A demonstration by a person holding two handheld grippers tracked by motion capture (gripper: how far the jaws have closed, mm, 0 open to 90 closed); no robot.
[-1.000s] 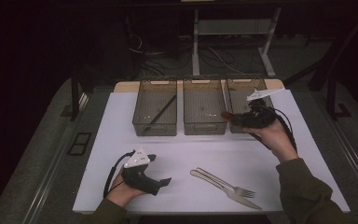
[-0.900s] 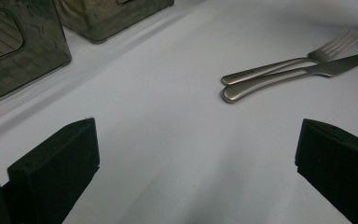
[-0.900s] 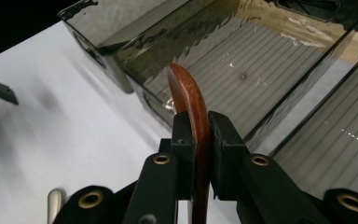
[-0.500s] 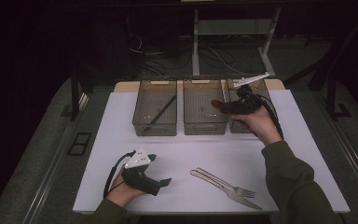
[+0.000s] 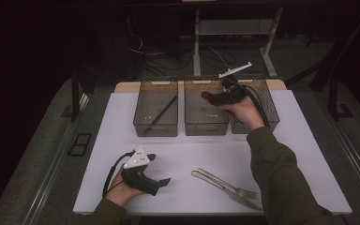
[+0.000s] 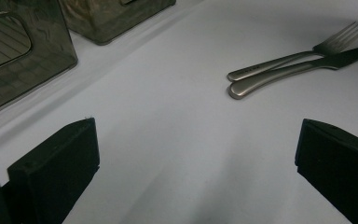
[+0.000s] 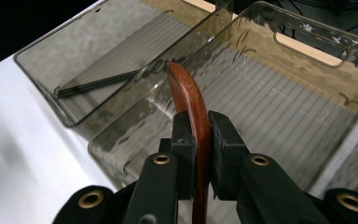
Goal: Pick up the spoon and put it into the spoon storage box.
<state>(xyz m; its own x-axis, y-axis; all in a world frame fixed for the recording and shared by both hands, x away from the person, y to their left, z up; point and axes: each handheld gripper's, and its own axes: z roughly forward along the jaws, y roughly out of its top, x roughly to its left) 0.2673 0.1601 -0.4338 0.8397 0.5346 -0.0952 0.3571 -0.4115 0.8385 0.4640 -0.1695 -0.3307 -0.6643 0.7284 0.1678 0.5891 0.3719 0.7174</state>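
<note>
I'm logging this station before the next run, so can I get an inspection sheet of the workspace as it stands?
Surface: white table top, flat, bare between items.
Job's things: brown wooden utensil clamped in the right gripper, held above the middle bin; left bin holds black chopsticks; right bin contents hidden by the hand.
Clutter: fork and knife lying side by side at the near edge.
Grippers: left gripper open, resting low on the table, nothing between its jaws.
Cables: black cable trails from the right gripper; more lie on the floor behind.
Surroundings: dark; white frame legs behind the table.
</note>
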